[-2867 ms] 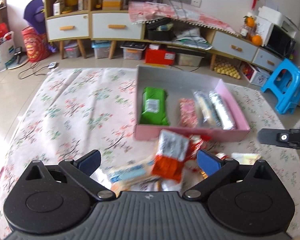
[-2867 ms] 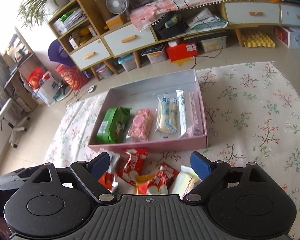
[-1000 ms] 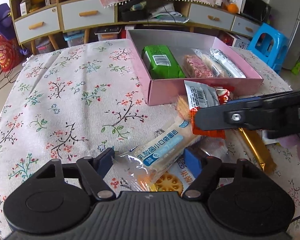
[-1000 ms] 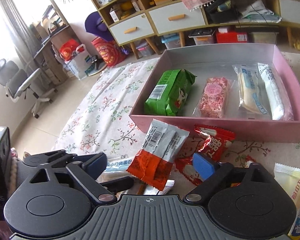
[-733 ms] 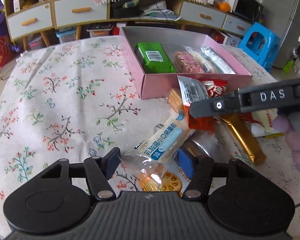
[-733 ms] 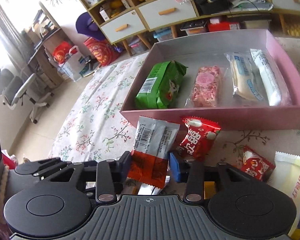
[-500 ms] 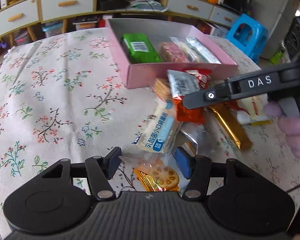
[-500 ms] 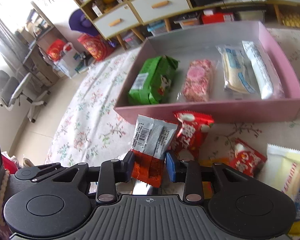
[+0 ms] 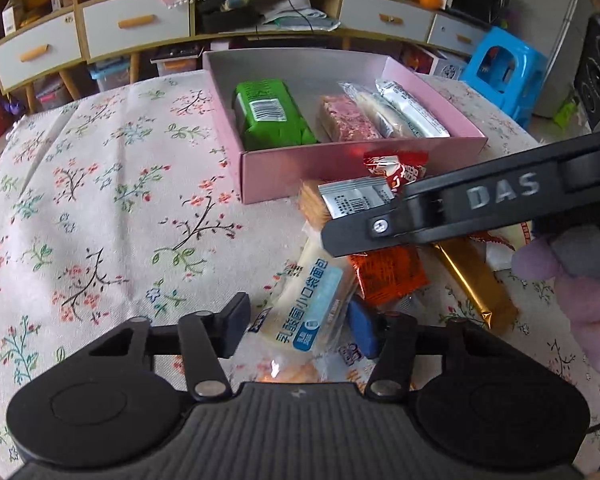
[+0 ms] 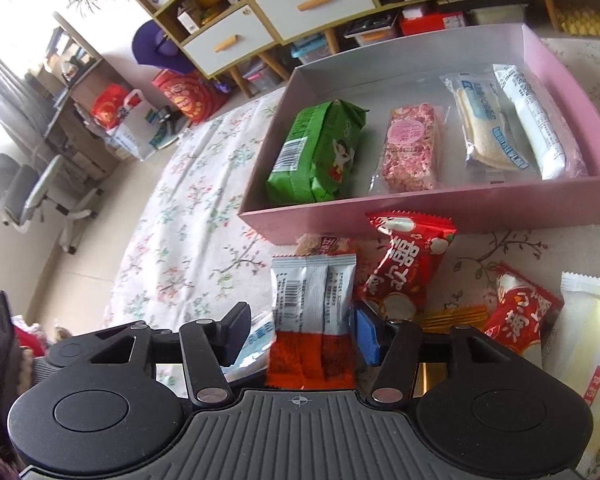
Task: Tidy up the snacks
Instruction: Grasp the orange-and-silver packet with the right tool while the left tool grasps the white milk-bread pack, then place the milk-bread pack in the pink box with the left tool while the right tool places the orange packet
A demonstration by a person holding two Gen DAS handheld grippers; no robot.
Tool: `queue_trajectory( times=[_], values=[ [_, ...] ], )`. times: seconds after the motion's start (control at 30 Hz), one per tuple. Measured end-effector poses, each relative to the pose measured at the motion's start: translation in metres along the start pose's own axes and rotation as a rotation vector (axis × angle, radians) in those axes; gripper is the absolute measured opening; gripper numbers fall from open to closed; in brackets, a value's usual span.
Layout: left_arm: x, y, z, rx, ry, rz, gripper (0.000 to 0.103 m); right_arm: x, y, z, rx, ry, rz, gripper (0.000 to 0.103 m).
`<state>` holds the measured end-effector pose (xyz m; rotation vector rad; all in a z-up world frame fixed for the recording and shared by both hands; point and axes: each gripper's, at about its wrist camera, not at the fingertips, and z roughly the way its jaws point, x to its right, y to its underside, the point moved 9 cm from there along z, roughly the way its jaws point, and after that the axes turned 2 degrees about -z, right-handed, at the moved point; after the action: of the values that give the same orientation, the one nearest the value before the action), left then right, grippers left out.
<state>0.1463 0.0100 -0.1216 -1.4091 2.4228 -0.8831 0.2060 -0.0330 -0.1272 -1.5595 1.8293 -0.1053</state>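
Pink box: holds green packet, pink bar, and two pale bread packs, side by side. Loose before it: silver-orange sachet, red packets, blue-white bread pack, gold bar.

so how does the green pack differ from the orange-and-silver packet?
Place: the green pack lies inside the pink box; the orange-and-silver packet is outside it, in front, on the floral cloth pile.
Build: the green pack is bulky and one colour; the packet is flat, silver on top and orange below.
Handling: the green pack lies alone; the packet sits between the right tool's fingers.
Shared: both show a barcode.
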Motion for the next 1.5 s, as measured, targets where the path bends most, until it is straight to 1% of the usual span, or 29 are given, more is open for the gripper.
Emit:
queue_trajectory(
  times=[0.03, 0.07, 0.1, 0.27, 0.4, 0.43, 0.47, 0.63, 0.8, 0.93, 1.03, 1.2, 1.27, 1.4, 1.5],
  values=[
    [0.001, 0.000, 0.000, -0.002, -0.004, 0.005, 0.045, 0.000, 0.000, 0.000, -0.002, 0.011, 0.000, 0.051],
    [0.002, 0.000, 0.000, -0.003, -0.009, 0.006, 0.043, 0.000, 0.000, 0.000, -0.001, 0.022, -0.001, 0.043],
    [0.002, 0.000, -0.001, -0.005, -0.012, 0.002, 0.043, 0.000, 0.000, -0.001, -0.001, 0.032, -0.008, 0.038],
    [-0.002, 0.001, -0.005, -0.029, -0.011, -0.053, 0.040, 0.005, -0.005, -0.011, 0.010, 0.024, 0.012, 0.038],
    [-0.009, 0.003, -0.012, -0.034, -0.016, -0.113, 0.038, 0.007, -0.011, -0.027, 0.029, -0.015, 0.047, 0.038],
    [-0.010, 0.002, -0.014, -0.030, -0.011, -0.127, 0.033, 0.008, -0.012, -0.031, 0.035, -0.019, 0.051, 0.038],
    [-0.011, 0.002, -0.016, -0.028, -0.007, -0.142, 0.030, 0.010, -0.014, -0.035, 0.043, -0.023, 0.056, 0.038],
    [-0.013, 0.001, -0.022, -0.025, -0.011, -0.194, 0.027, 0.026, -0.023, -0.055, 0.072, -0.031, 0.107, 0.038],
    [-0.011, 0.003, -0.022, -0.041, -0.032, -0.192, 0.027, 0.046, -0.030, -0.070, 0.096, -0.025, 0.181, 0.038],
    [-0.009, 0.008, -0.017, -0.064, -0.066, -0.165, 0.029, 0.063, -0.031, -0.077, 0.092, -0.007, 0.234, 0.038],
    [-0.007, 0.009, -0.009, -0.082, -0.105, -0.142, 0.031, 0.073, -0.031, -0.081, 0.086, -0.009, 0.278, 0.038],
    [-0.007, 0.005, -0.002, -0.091, -0.142, -0.152, 0.034, 0.082, -0.032, -0.087, 0.083, -0.012, 0.299, 0.038],
    [-0.007, 0.003, -0.002, -0.098, -0.153, -0.164, 0.029, 0.084, -0.033, -0.087, 0.081, -0.007, 0.298, 0.038],
    [-0.007, 0.000, -0.004, -0.110, -0.126, -0.232, 0.026, 0.091, -0.034, -0.089, 0.082, 0.000, 0.314, 0.038],
    [-0.007, -0.001, -0.010, -0.104, -0.112, -0.255, 0.025, 0.097, -0.037, -0.094, 0.093, -0.008, 0.334, 0.038]
  ],
)
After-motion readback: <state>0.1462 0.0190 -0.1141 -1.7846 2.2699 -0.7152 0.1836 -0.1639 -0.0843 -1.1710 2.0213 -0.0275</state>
